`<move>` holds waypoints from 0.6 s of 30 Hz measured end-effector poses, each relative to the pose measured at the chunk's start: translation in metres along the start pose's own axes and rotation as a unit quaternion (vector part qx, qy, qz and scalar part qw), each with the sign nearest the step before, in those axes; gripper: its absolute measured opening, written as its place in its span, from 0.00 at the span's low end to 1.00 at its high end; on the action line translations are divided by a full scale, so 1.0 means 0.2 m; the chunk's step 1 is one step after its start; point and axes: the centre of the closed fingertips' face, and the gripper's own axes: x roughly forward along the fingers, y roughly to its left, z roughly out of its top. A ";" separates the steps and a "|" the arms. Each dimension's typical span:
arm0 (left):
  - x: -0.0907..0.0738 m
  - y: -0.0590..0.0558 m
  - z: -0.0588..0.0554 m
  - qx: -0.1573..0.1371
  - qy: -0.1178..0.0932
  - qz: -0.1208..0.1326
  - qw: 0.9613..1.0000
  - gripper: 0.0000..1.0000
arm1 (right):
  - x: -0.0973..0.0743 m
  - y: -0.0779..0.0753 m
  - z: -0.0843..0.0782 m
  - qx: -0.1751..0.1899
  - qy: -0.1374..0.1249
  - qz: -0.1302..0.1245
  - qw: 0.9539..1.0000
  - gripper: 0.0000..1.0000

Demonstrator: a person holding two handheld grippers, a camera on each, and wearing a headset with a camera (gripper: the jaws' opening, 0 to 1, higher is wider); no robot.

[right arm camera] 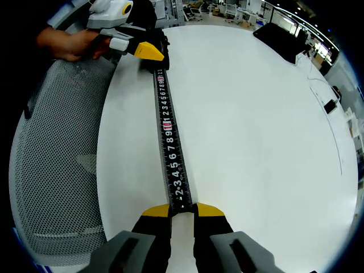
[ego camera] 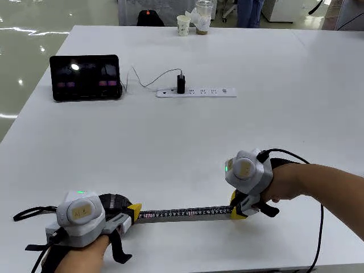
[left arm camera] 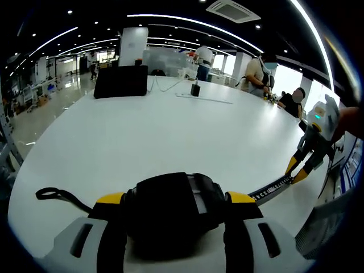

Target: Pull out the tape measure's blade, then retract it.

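1. I see the white counter [ego camera: 227, 136] spanning the head view. I use that view for all clock references.
2. A dark tablet [ego camera: 85, 77] stands at 10 o'clock. Its screen is lit.
3. A white power strip [ego camera: 196, 92] lies at 12 o'clock with a black charger [ego camera: 181, 83] plugged into it. A thin cable runs from the charger toward the tablet.
4. The left gripper [ego camera: 132, 211] sits at 7 o'clock, low on the near edge of the counter. Its yellow-tipped fingers [left arm camera: 242, 198] are clamped on either side of the black tape measure case [left arm camera: 173, 207].
5. The right gripper [ego camera: 236, 211] sits at 5 o'clock, well apart from the left one. Its fingers [right arm camera: 210, 210] are closed on the free end of the blade [right arm camera: 169, 131].
6. The blade is drawn out and lies flat on the counter in a straight line between the two grippers. In the right gripper view its printed numbers run up from the fingers toward the case at 11 o'clock.
7. A paper cup [ego camera: 183, 25] stands at 12 o'clock on the far edge.
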 end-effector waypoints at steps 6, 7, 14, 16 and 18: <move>0.00 0.00 0.00 0.004 0.002 0.000 1.000 0.64 | 0.00 0.00 0.00 -0.012 0.000 -0.013 1.000 0.11; 0.00 0.00 0.00 0.004 0.002 0.001 1.000 0.64 | 0.01 0.00 0.00 -0.008 -0.001 -0.014 1.000 0.11; 0.00 0.00 0.00 0.001 0.003 0.000 1.000 0.64 | 0.01 -0.01 0.00 0.001 -0.007 -0.016 1.000 0.11; 0.00 0.00 0.00 0.001 0.001 -0.001 1.000 0.64 | 0.01 0.00 0.01 0.007 -0.008 -0.016 1.000 0.11; 0.00 0.00 0.00 0.002 0.001 -0.001 1.000 0.64 | 0.01 0.00 0.01 0.015 -0.008 -0.016 1.000 0.11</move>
